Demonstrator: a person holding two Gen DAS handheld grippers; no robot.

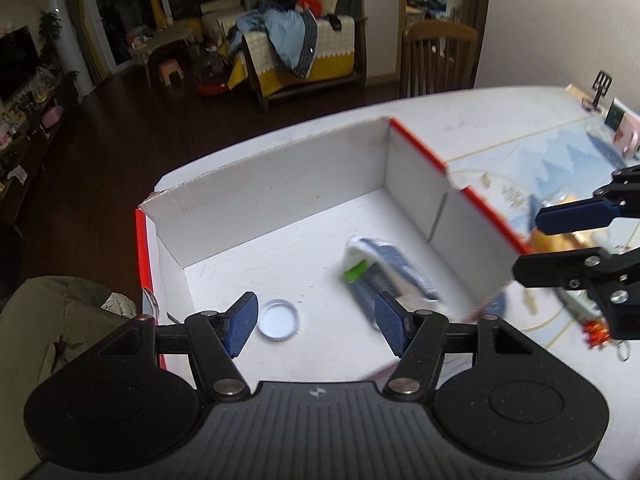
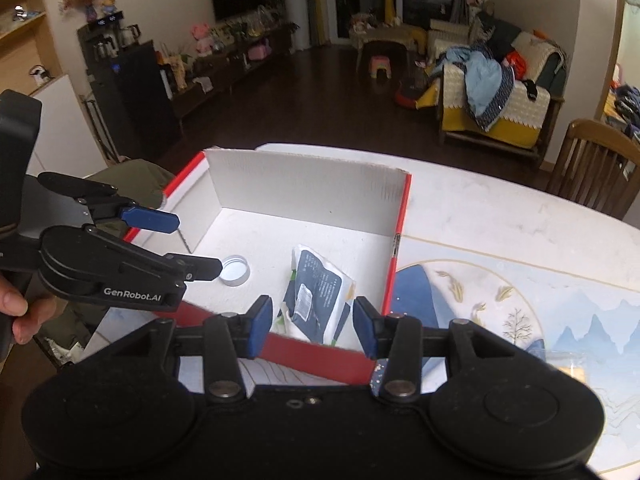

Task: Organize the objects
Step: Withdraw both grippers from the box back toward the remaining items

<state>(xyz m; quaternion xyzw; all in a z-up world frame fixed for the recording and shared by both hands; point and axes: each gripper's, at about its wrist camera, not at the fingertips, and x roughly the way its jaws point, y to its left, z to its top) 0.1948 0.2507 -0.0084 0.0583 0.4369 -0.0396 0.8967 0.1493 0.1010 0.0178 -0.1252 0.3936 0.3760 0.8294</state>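
Both tongs hung empty over the box, nothing pinched in either one.

Your left tongs point(image 1: 316, 330) were spread apart above the near edge of the box point(image 1: 280, 184), and your right tongs point(image 2: 313, 328) sat a bit narrower but released too, pads touching nothing. Down on the white floor of that red-edged box, the blue and white packet point(image 2: 316, 292) lay flat near the right wall, and the little round lid point(image 2: 236, 269) sat well apart from it toward the left. Your hand point(image 2: 18, 308) gripped the left handle.
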